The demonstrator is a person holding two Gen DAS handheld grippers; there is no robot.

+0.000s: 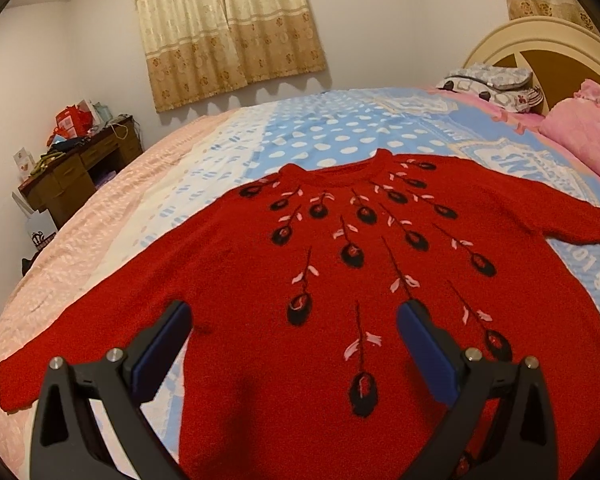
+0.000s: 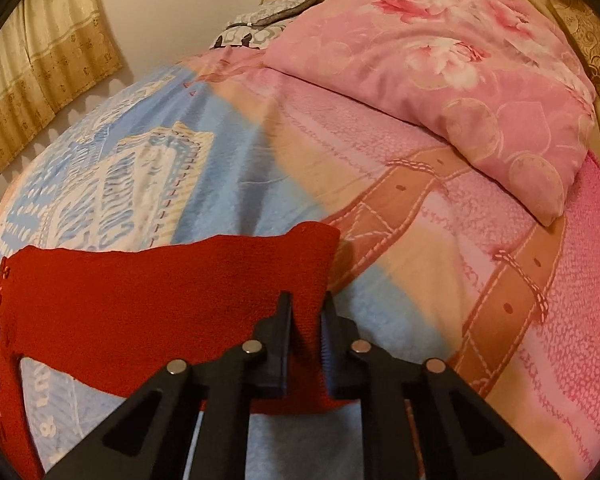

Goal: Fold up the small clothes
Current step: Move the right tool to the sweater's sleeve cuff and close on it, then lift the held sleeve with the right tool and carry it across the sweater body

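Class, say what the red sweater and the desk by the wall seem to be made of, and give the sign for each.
Sweater: apparently knitted wool or acrylic yarn, matte and fuzzy; the nubbly surface shows it. Desk: seemingly dark brown wood with a dull finish.

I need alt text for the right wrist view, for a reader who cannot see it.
The right gripper is shut on the end of a red sweater sleeve, which lies on a bed. A pink flowered pillow rests at the head of the bed.

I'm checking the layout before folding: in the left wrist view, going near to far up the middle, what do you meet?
Left gripper, open → red sweater lying flat → blue polka-dot bedspread → beige curtain on the far wall.
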